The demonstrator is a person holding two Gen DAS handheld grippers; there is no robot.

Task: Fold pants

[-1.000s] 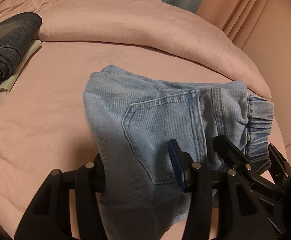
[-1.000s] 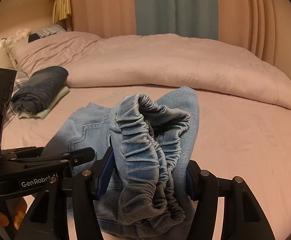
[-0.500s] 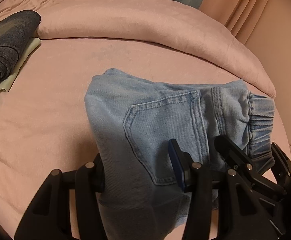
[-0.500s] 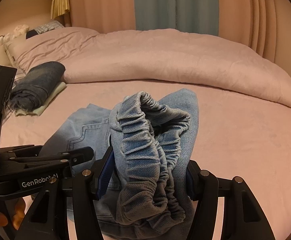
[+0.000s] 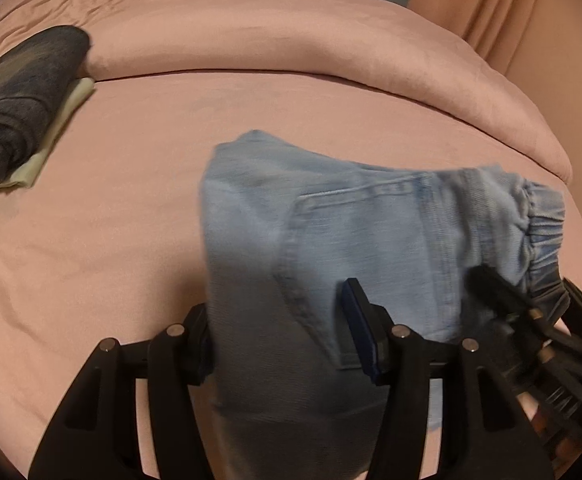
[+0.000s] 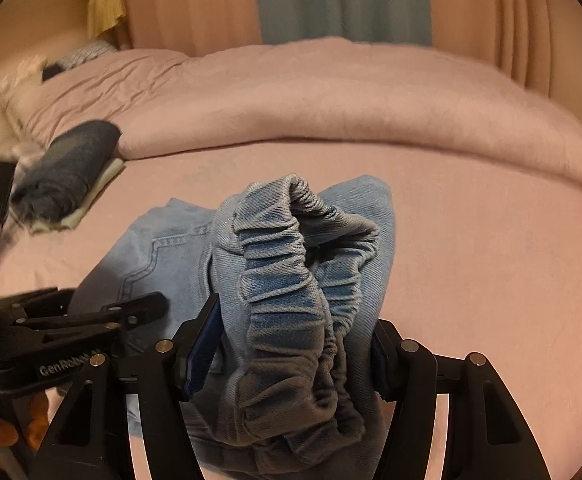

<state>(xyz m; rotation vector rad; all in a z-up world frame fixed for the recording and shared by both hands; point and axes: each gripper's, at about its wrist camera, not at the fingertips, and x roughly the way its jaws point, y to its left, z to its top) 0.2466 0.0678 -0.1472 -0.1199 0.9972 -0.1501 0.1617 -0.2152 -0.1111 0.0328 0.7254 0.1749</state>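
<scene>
Light blue denim pants (image 5: 355, 232), folded into a thick bundle, hang between both grippers above the pink bed. My left gripper (image 5: 279, 340) is shut on the folded edge by the back pocket. My right gripper (image 6: 295, 344) is shut on the bunched elastic waistband (image 6: 291, 272). The right gripper also shows at the right edge of the left wrist view (image 5: 531, 320), and the left gripper at the left of the right wrist view (image 6: 91, 320). The far end of the pants (image 6: 163, 240) droops toward the sheet.
A pink sheet (image 5: 111, 220) covers the bed, with a rolled pink duvet (image 5: 291, 40) across the back. A folded dark blue garment on a pale one (image 5: 23, 108) lies at the far left, also in the right wrist view (image 6: 67, 172). Curtains (image 6: 343, 0) hang behind.
Both grippers have lifted and moved toward the back of the bed with the pants held. The view is motion-blurred. The grips have not changed.
</scene>
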